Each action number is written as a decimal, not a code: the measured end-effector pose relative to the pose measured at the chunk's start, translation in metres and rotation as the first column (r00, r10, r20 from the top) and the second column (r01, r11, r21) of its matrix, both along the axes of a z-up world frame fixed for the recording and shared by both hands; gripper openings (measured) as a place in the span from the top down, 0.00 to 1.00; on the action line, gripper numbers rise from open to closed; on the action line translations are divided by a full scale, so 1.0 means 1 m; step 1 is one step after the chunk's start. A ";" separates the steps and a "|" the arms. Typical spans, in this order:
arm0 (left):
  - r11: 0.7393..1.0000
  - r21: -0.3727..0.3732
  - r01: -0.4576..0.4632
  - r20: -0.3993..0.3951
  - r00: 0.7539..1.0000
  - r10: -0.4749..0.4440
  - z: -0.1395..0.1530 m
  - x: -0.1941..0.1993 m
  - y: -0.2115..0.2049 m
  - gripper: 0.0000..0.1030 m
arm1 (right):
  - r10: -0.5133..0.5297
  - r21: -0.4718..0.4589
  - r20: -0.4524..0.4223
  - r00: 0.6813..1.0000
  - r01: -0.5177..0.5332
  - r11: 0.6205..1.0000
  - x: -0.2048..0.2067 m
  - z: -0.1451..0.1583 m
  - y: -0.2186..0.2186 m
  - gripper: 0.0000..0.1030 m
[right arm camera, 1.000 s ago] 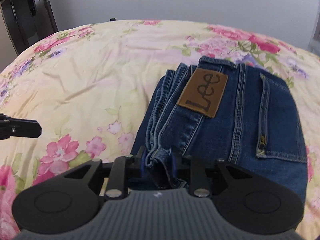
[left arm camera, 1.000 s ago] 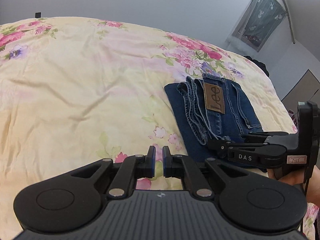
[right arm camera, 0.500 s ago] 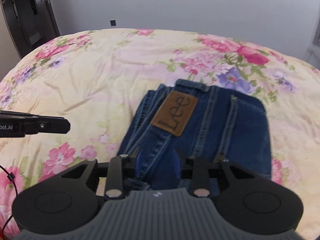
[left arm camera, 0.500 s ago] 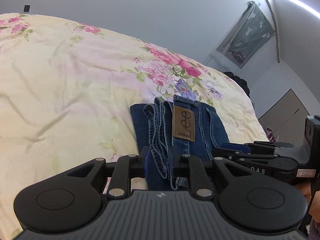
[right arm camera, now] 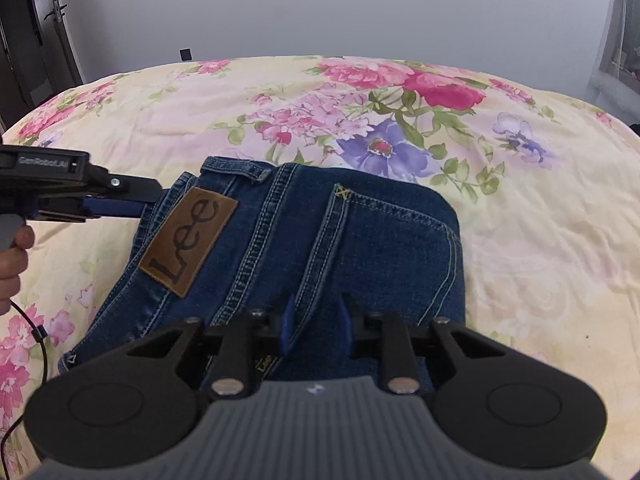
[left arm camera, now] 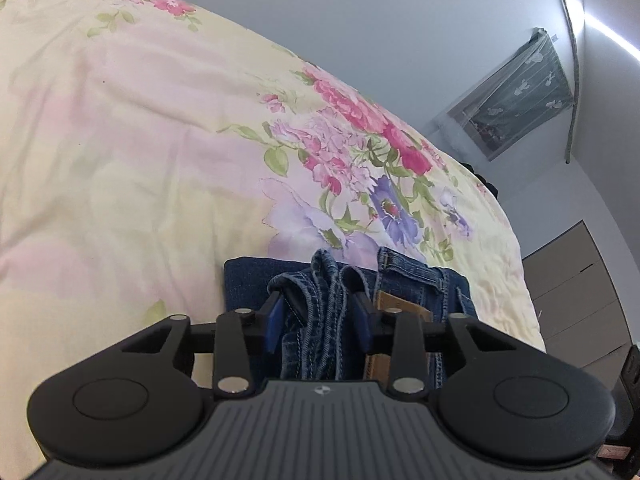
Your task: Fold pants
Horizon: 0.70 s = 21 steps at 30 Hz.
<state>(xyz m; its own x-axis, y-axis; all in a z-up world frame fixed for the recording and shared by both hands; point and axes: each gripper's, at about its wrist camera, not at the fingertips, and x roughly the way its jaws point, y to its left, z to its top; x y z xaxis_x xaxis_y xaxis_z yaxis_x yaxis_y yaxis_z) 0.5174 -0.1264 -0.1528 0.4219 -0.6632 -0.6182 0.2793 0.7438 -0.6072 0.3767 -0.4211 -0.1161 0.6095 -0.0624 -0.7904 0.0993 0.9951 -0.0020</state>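
Observation:
The blue jeans [right arm camera: 320, 248] lie folded into a compact bundle on the floral bedspread, brown Lee patch [right arm camera: 188, 240] facing up. My left gripper [left arm camera: 318, 314] is open, its jaws on either side of the bunched waistband folds [left arm camera: 320, 300] at the bundle's left edge. It also shows in the right wrist view [right arm camera: 136, 204], reaching in from the left. My right gripper [right arm camera: 314, 330] is open over the near edge of the bundle, with denim between its jaws.
The yellow bedspread with pink and purple flowers [right arm camera: 360, 120] spreads all around the jeans. A dark door [right arm camera: 32, 32] stands at far left. A curtained window [left arm camera: 524, 104] and grey cabinet [left arm camera: 580, 288] are at right. A black cable [right arm camera: 28, 360] hangs by the left hand.
My left gripper opened and moved right, onto the waistband folds of the jeans. My right gripper let go of the left folds, opened and shifted right over the bundle's near edge.

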 end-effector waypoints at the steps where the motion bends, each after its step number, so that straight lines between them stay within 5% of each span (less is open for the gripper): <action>1: 1.000 -0.013 0.009 0.006 1.000 -0.009 -0.002 0.002 -0.002 0.72 | 0.008 -0.001 0.001 1.000 -0.008 1.000 0.001 -0.002 0.001 0.80; 3: 1.000 -0.013 0.014 0.039 0.999 -0.013 0.000 0.003 -0.007 0.83 | 0.015 -0.003 0.002 1.000 -0.015 1.000 0.000 -0.004 0.002 0.78; 4: 0.999 0.005 0.031 0.090 0.995 -0.032 0.007 -0.001 -0.011 0.94 | 0.016 -0.003 0.004 1.000 -0.016 1.000 0.000 -0.005 0.002 0.78; 5: 0.997 0.039 0.062 0.159 0.985 -0.068 0.016 -0.008 -0.016 0.95 | 0.018 -0.001 0.006 1.000 -0.018 1.000 -0.001 -0.005 0.001 0.78; 6: 0.992 0.081 0.097 0.235 0.965 -0.114 0.026 -0.019 -0.021 0.95 | 0.016 0.003 0.007 1.000 -0.016 1.000 -0.001 -0.005 0.000 0.78; 9: 0.949 0.263 0.173 0.455 0.846 -0.280 0.052 -0.058 -0.038 0.95 | 0.001 0.030 0.012 1.000 -0.001 1.000 -0.005 -0.005 -0.003 0.78; 10: 0.940 0.300 0.165 0.444 0.847 -0.291 0.051 -0.058 -0.040 0.95 | 0.002 0.032 0.014 1.000 -0.002 0.999 -0.005 -0.006 -0.004 0.78; 14: 0.927 0.356 0.117 0.290 0.929 -0.229 0.021 -0.028 -0.038 0.95 | 0.003 0.033 0.009 1.000 -0.003 0.999 -0.005 -0.011 -0.002 0.78; 17: 0.904 0.421 0.068 0.218 0.960 -0.174 0.007 -0.018 -0.033 0.93 | -0.006 0.031 0.009 1.000 0.005 0.999 -0.004 -0.014 -0.001 0.77; 21: 0.948 0.316 0.039 0.185 0.977 -0.102 0.022 -0.022 -0.005 0.93 | -0.015 0.048 0.012 1.000 0.014 0.999 -0.005 -0.014 -0.004 0.77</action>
<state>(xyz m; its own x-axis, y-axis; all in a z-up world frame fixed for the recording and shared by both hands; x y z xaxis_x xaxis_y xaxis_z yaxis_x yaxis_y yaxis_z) 0.4951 -0.1309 -0.1310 0.5151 -0.4852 -0.7066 0.4280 0.8598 -0.2785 0.3721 -0.4253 -0.1306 0.6184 -0.0332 -0.7852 0.1133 0.9924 0.0472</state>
